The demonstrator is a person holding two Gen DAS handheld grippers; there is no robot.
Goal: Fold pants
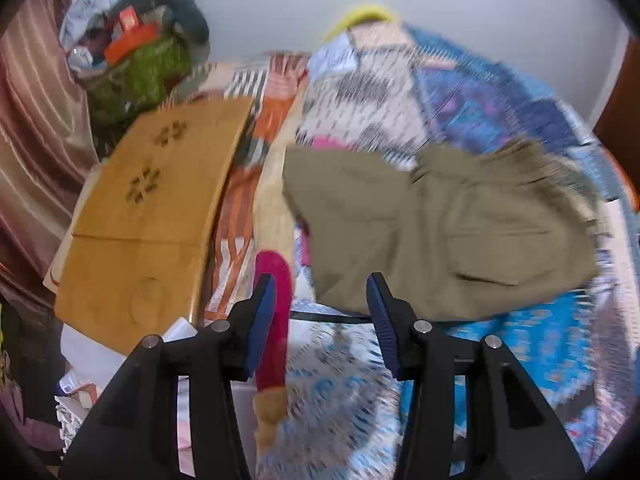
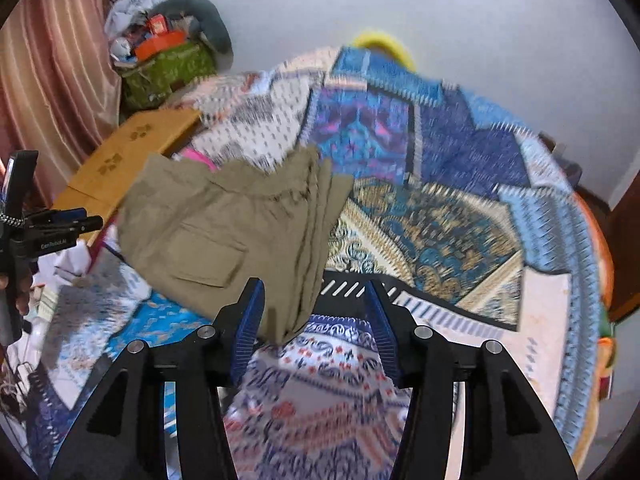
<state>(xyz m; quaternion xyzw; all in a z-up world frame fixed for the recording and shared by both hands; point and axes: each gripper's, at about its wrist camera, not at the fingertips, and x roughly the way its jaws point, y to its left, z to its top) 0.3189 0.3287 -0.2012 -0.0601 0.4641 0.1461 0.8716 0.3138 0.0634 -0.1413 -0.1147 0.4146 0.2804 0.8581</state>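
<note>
The olive-green pants lie folded in a compact bundle on a patterned quilt, a flap pocket facing up. They also show in the right wrist view, their folded edge pointing toward me. My left gripper is open and empty, just short of the bundle's near left corner. My right gripper is open and empty, its jaws either side of the bundle's near right corner without gripping it. The left gripper also shows at the left edge of the right wrist view.
A folded yellow-brown wooden table lies left of the pants. A green bag of clutter stands behind it by a pink curtain. A red-pink flat object lies near the left gripper. The quilt spreads right.
</note>
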